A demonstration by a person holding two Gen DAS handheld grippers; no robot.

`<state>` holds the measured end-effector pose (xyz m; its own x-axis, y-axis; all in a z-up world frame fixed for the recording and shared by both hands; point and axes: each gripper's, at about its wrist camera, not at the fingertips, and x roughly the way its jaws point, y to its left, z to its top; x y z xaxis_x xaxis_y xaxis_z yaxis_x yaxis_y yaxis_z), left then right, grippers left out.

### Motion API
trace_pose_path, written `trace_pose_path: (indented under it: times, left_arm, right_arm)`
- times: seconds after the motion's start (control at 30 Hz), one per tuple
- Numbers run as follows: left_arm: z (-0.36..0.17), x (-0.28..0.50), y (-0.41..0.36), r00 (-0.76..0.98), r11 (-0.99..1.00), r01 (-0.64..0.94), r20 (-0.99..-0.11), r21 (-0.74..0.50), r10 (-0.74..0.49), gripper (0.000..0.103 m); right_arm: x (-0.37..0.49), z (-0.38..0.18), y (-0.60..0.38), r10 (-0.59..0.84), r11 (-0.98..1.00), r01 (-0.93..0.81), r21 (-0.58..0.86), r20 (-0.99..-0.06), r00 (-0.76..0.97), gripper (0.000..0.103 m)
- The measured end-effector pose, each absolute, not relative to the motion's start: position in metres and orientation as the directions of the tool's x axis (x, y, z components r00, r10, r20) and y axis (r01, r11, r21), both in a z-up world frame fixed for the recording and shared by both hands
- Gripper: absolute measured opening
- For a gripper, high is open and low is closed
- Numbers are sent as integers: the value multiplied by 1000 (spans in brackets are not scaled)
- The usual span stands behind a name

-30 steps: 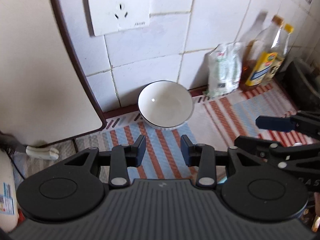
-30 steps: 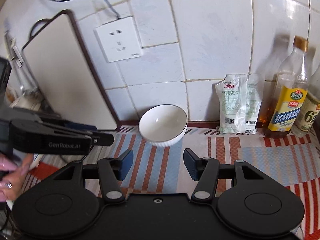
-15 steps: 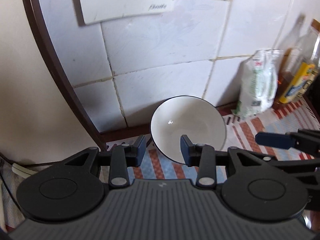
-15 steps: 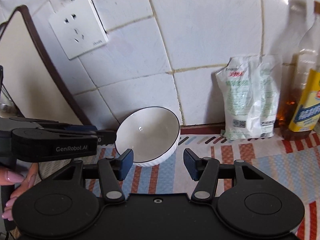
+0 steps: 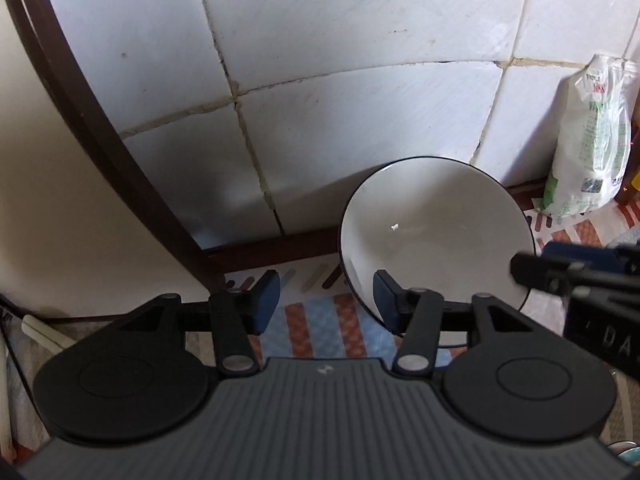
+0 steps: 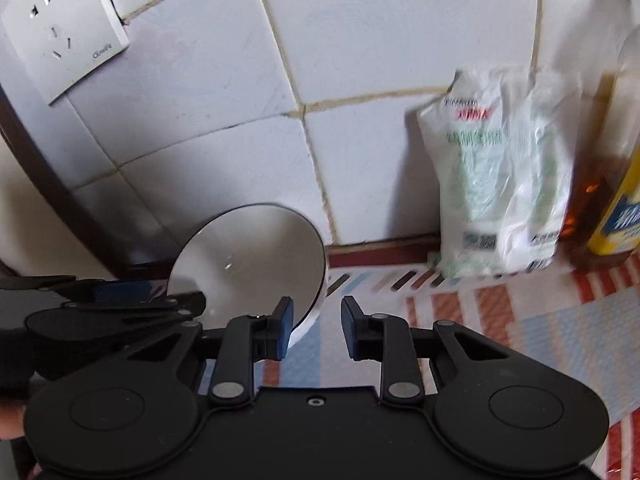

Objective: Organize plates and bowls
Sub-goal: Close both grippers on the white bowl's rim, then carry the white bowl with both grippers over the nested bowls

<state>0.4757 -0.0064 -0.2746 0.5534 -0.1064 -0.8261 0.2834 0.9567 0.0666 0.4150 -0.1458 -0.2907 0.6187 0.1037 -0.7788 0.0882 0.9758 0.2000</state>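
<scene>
A white bowl [image 5: 436, 232] with a thin dark rim leans tilted against the tiled wall on the striped mat [image 5: 328, 320]. My left gripper [image 5: 326, 300] straddles its lower left rim, one finger inside the bowl and one outside. Its jaws are opening and the pads do not press. In the right wrist view the bowl [image 6: 256, 256] sits at centre left. My right gripper [image 6: 318, 328] is at its right rim with jaws closing. The bowl's wall lies between the pads, and a gap still shows beside it. Each view also shows the other gripper at the opposite rim.
A cream board with a dark brown edge [image 5: 80, 200] stands against the wall at the left. A white plastic bag [image 6: 500, 184] and an oil bottle [image 6: 616, 216] stand at the right. A wall socket [image 6: 60, 32] is up left. A hand [image 6: 8, 416] shows at the lower left.
Both grippers came down and closer to the bowl, which now fills more of each view. The left jaws have widened and the right jaws have narrowed. The bowl stays against the wall.
</scene>
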Motion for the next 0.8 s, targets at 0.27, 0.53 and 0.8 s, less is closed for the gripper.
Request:
trace_pose_path:
  times: [0.27, 0.53, 0.8]
  left_arm:
    - [-279, 475, -6, 525, 959, 280, -829, -46, -193, 13]
    - [-260, 449, -10, 534, 950, 311, -821, -31, -202, 13]
    - [-221, 412, -15, 489, 939, 342, -846, -36, -211, 12]
  right_arm:
    - [434, -311, -149, 162, 953, 121, 277, -808, 566, 26]
    - [413, -293, -153, 137, 934, 196, 298, -807, 574, 21]
    - [374, -257, -151, 116, 933, 232, 275, -840, 530, 20]
